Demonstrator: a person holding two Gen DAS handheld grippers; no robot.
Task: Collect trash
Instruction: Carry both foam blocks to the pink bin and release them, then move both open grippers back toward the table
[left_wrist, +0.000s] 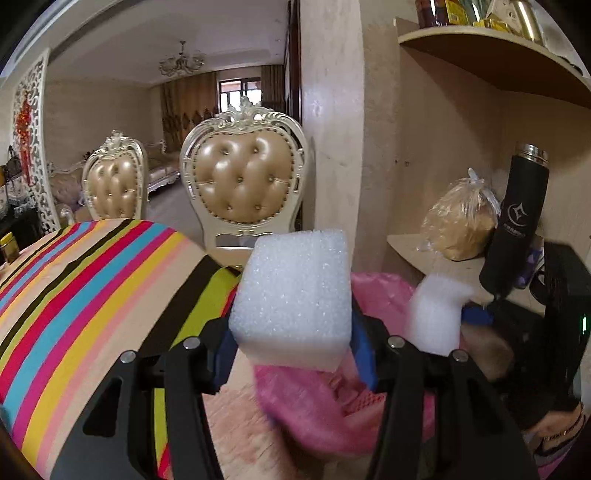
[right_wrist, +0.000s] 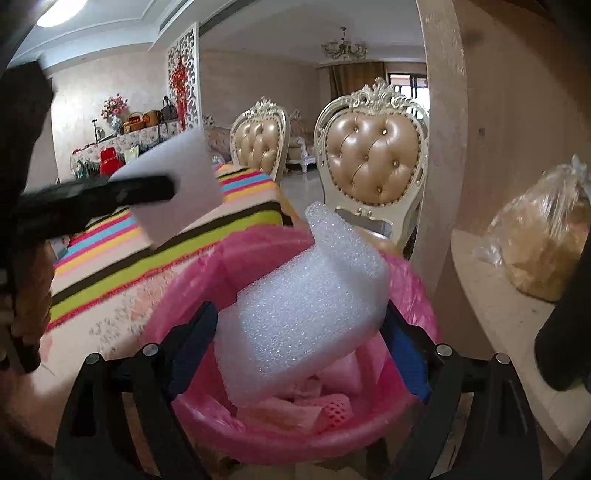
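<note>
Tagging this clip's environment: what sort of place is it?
Likely a home dining area opening onto a living room: ornate tufted chairs at a table with a striped cloth, a chandelier beyond, and a pink-lined bin for the foam.

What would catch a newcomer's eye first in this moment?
Two white foam pieces: the left gripper clamps a foam block, and the right gripper holds a bent foam piece above the pink-lined bin. Left of the bin lies the striped tablecloth.

Both wrist views look forward, close over the pink bin (right_wrist: 295, 435), sharing chairs (left_wrist: 242, 177).
</note>
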